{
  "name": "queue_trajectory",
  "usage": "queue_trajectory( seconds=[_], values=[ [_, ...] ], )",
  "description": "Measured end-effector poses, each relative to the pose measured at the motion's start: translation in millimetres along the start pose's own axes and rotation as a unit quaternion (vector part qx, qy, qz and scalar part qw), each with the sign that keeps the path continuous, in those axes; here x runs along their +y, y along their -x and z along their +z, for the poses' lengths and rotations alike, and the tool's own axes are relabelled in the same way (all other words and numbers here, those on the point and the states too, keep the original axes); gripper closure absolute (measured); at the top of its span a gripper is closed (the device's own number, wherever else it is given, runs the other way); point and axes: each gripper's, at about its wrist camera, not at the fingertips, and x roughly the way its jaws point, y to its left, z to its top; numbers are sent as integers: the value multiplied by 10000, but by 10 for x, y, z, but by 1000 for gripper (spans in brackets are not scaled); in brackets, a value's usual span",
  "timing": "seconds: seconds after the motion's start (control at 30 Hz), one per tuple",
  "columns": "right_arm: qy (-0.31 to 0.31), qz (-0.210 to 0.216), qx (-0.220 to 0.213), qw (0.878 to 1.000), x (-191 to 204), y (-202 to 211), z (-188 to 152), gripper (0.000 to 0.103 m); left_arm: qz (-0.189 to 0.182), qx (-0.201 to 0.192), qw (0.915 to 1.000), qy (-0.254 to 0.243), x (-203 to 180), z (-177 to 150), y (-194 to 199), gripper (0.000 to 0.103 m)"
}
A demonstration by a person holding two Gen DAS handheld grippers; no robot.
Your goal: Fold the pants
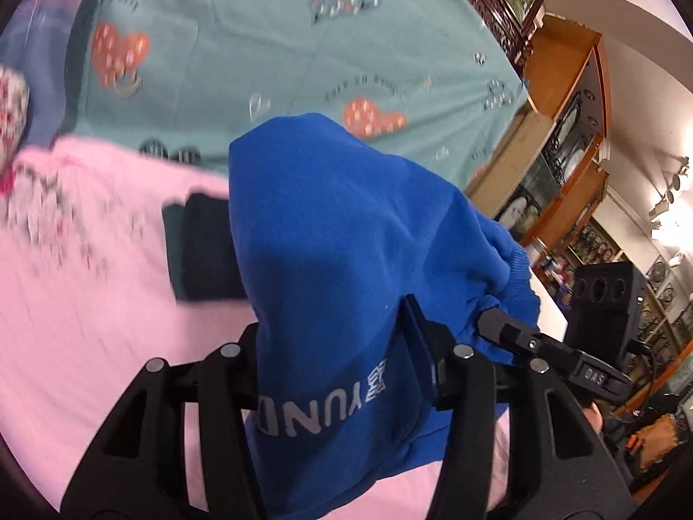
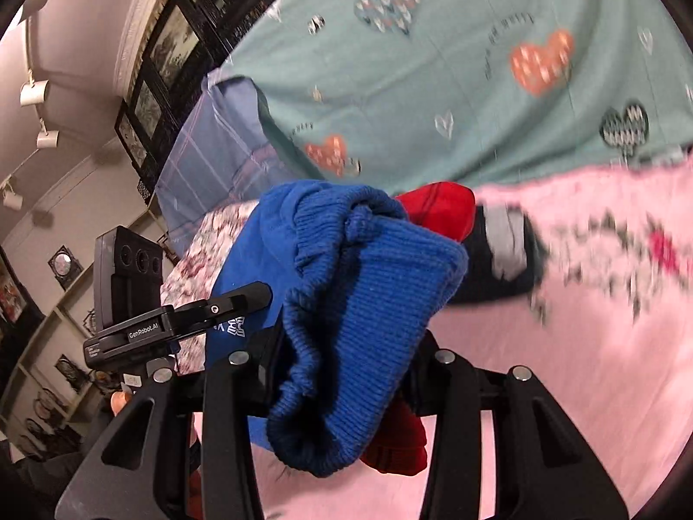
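The blue pants (image 1: 338,216) hang lifted above the pink blanket, with silver lettering near my left gripper (image 1: 342,346), which is shut on the smooth blue cloth. Its left finger is hidden under the fabric. In the right wrist view my right gripper (image 2: 346,342) is shut on the ribbed knit end of the same blue pants (image 2: 372,268), which bunches over both fingers. Each view shows the other gripper from the side, biting the cloth close by: the right gripper (image 1: 515,333) and the left gripper (image 2: 234,299).
A pink flowered blanket (image 1: 86,281) lies below, with a teal heart-print sheet (image 1: 281,43) beyond it. A dark folded garment (image 1: 203,247) and a red garment (image 2: 442,208) rest on the blanket. A black speaker (image 1: 606,303) and wooden shelves (image 1: 563,130) stand to the side.
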Motion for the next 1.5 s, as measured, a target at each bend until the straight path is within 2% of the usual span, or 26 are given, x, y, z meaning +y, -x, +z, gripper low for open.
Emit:
queue_trajectory(
  seconds=[0.1, 0.23, 0.27, 0.3, 0.37, 0.4, 0.43, 0.47, 0.53, 0.6, 0.67, 0.7, 0.77, 0.8, 0.87, 0.9, 0.93, 0.97, 1.0, 1.1, 1.13, 1.23, 1.3, 1.37, 1.4, 1.5],
  values=[
    [218, -169, -206, 9994, -106, -339, 386, 60, 205, -289, 9994, 19, 167, 396, -314, 51],
    [308, -547, -260, 9977, -550, -1029, 670, 54, 458, -175, 9979, 418, 644, 654, -1074, 51],
    [344, -738, -240, 9964, -711, -1241, 689, 47, 575, -59, 9964, 613, 856, 652, -1404, 51],
    [389, -1118, -135, 9929, -896, -1494, 671, 41, 704, 61, 9942, 817, 1049, 615, -1630, 50],
    [317, -1850, 246, 9819, -1185, -1880, 584, 40, 1207, 557, 9809, 1417, 1527, 441, -2151, 50],
    [264, -2263, 419, 9728, -1345, -2010, 534, 40, 1231, 615, 9778, 1578, 1661, 411, -2218, 41],
    [145, -2349, 340, 9713, -1486, -2004, 491, 39, 1041, 501, 9783, 1718, 1774, 368, -2158, 36],
    [15, -2130, 113, 9770, -1533, -1900, 477, 38, 953, 409, 9806, 1666, 1791, 368, -2049, 30],
    [41, -2276, -274, 9733, -1503, -1676, 509, 35, 1069, 167, 9834, 1453, 1726, 406, -1748, 27],
    [17, -2095, -670, 9755, -1423, -1425, 590, 35, 1063, -202, 9866, 1221, 1597, 448, -1402, 21],
    [26, -1872, -748, 9795, -1317, -1350, 691, 35, 1156, -553, 9869, 985, 1427, 466, -1135, 14],
    [106, -1663, -713, 9834, -1227, -1372, 746, 36, 1171, -582, 9873, 904, 1345, 458, -1090, 14],
    [319, -1319, -446, 9897, -1013, -1568, 809, 43, 1213, -252, 9895, 744, 1230, 482, -1294, 14],
    [379, -1342, -209, 9900, -970, -1722, 822, 45, 1479, -50, 9872, 601, 1227, 463, -1451, 14],
    [404, -1961, 446, 9787, -1061, -2165, 741, 45, 2173, 390, 9738, 547, 1410, 352, -1835, 16],
    [237, -2351, 925, 9673, -1263, -2440, 635, 44, 2228, 538, 9706, 735, 1561, 303, -1969, 11],
    [202, -2482, 1050, 9628, -1356, -2530, 567, 44, 2058, 642, 9703, 1099, 1733, 258, -2052, 8],
    [269, -2509, 982, 9627, -1380, -2542, 543, 44, 1953, 627, 9694, 1346, 1804, 250, -2041, 6],
    [288, -2375, 857, 9672, -1339, -2478, 572, 44, 1904, 591, 9691, 1450, 1795, 275, -1992, 8],
    [123, -1753, 297, 9840, -1134, -1998, 731, 41, 1862, 341, 9772, 964, 1484, 425, -1675, 10],
    [160, -1765, 146, 9841, -1046, -1830, 776, 39, 1938, 126, 9782, 730, 1308, 474, -1445, 9],
    [199, -1573, -265, 9870, -692, -1174, 862, 34, 1718, -291, 9835, 489, 857, 485, -725, 4],
    [381, -1556, -407, 9862, -353, -657, 826, 26, 1442, -360, 9882, 363, 583, 412, -256, 2],
    [656, -1614, -562, 9831, 23, -105, 706, 8, 1142, -308, 9928, 214, 292, 287, 239, 2],
    [814, -1736, -674, 9791, 229, 219, 615, 5, 1064, -337, 9937, 135, 157, 198, 467, 2],
    [1037, -1926, -733, 9730, 602, 825, 366, 1, 1224, -528, 9909, -166, -195, -163, 1176, 2]
  ],
)
